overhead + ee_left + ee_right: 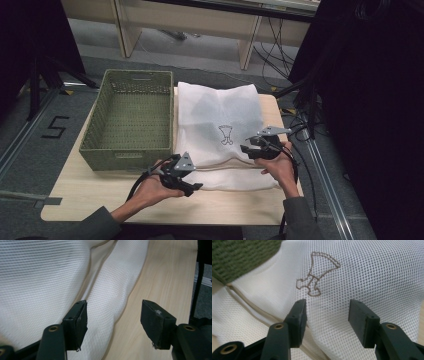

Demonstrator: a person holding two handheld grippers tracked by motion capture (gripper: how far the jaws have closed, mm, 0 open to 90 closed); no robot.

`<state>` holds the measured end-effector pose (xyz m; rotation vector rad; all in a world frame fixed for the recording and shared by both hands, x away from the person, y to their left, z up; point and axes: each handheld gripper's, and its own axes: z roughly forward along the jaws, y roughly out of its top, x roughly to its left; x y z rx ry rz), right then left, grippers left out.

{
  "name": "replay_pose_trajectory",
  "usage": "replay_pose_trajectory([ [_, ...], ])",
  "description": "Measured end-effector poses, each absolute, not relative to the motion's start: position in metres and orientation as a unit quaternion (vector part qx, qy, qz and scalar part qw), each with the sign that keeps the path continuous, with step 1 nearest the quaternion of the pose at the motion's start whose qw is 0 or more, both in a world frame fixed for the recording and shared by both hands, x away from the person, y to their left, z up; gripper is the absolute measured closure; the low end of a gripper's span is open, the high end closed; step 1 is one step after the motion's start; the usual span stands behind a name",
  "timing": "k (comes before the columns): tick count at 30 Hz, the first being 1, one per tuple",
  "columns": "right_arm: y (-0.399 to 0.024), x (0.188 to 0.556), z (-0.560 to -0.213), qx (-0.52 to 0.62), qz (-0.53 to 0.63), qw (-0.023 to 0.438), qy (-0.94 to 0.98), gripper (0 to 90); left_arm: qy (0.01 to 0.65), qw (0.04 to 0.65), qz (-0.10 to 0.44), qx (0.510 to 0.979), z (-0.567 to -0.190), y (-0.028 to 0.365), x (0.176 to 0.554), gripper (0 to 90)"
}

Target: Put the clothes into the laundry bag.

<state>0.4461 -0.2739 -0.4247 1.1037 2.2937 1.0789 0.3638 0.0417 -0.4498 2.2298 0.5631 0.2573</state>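
A white mesh laundry bag (pixel 218 125) lies flat on the wooden table (pixel 100 192), with a small brown emblem (pixel 226 135) on its near half. My left gripper (pixel 192 182) is at the bag's near left corner, jaws open above the bag's edge (pixel 107 302) and the bare wood, nothing between them. My right gripper (pixel 247 145) is at the bag's near right side, open just over the mesh (pixel 374 272), with the emblem (pixel 317 273) just ahead of its jaws. Neither gripper (pixel 113 320) (pixel 327 320) holds the cloth.
A green woven basket (pixel 127 117), empty, stands on the table left of the bag, touching its left edge; its wall (pixel 234 257) fills the upper left of the right gripper view. Black cables (pixel 300 125) hang off the table's right side. Bare wood runs along the near edge.
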Motion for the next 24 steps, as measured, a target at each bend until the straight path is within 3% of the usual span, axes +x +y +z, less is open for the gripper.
replay_pose_trajectory([
  [9, -0.266, 0.43, -0.415, 0.393, 0.416, 0.179, 0.8, 44.8, 0.254, 0.411, 0.115, 0.868, -0.455, 0.078, 0.352, 30.8],
  [24, -0.238, 0.404, -0.432, 0.36, 0.407, 0.151, 0.826, 38.9, 0.307, 0.428, 0.127, 0.841, -0.456, 0.13, 0.341, 21.3],
])
